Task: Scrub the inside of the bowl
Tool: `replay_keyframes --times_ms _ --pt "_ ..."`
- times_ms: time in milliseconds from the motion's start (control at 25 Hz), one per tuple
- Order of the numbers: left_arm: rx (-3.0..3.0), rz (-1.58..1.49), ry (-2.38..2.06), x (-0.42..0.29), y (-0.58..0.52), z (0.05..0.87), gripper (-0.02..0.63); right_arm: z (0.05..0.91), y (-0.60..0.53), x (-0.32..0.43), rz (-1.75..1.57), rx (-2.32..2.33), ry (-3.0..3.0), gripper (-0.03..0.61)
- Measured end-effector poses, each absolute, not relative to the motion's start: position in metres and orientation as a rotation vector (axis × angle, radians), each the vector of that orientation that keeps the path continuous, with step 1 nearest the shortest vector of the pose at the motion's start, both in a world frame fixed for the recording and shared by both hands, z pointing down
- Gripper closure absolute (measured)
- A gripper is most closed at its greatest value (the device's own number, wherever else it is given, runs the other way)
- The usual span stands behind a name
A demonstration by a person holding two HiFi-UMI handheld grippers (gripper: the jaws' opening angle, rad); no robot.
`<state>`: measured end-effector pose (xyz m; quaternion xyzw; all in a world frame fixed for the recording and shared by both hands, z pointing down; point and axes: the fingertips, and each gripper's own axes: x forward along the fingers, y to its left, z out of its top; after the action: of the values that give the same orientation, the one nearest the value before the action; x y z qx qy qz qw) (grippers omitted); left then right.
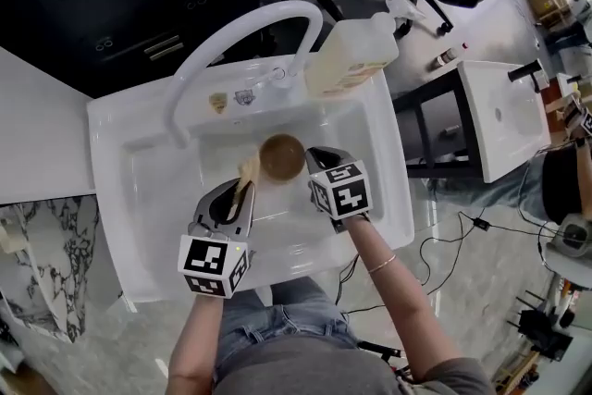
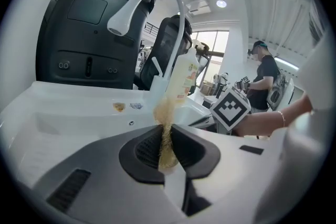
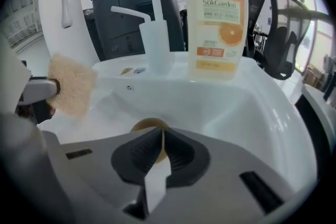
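Both pairs of fingers are closed: the left gripper [image 2: 167, 140] pinches a scrub pad [image 2: 167, 118] beside the brown bowl [image 1: 282, 157] at the middle of the sink [image 1: 111, 134], and the right gripper [image 3: 157, 147] clamps the bowl's rim. Scrubbing looks unstarted; next the pad must go inside.

Both arms reach forward, left arm [image 1: 197, 333] pretty straight, right arm [image 1: 400, 291] angling in from the right; left gripper [image 1: 243, 188] has its jaws clamped on the sponge [image 1: 248, 167]; right gripper [image 1: 314, 160] sits just beside it, jaws pinched together on the rim of the bowl [image 1: 282, 157]; both point away from the body
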<state>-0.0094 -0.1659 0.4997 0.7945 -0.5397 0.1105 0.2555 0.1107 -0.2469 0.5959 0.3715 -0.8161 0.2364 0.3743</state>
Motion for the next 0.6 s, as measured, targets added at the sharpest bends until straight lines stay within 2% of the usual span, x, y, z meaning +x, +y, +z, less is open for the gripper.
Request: replay_keyframes --times_ms 160,280,600 --pt "2.11 0.31 -1.474 -0.01 -0.172 0.515 0.568 0.621 -0.255 0.11 0.658 0.891 -2.059 0.561" --pt "2.075 0.315 -1.479 -0.01 -0.175 0.524 0.568 0.64 -0.258 0.111 0.717 0.851 -2.034 0.521" --pt "2.011 0.318 -1.488 -0.011 -0.177 0.545 0.568 0.677 -0.261 0.109 0.852 0.761 -1.993 0.48"
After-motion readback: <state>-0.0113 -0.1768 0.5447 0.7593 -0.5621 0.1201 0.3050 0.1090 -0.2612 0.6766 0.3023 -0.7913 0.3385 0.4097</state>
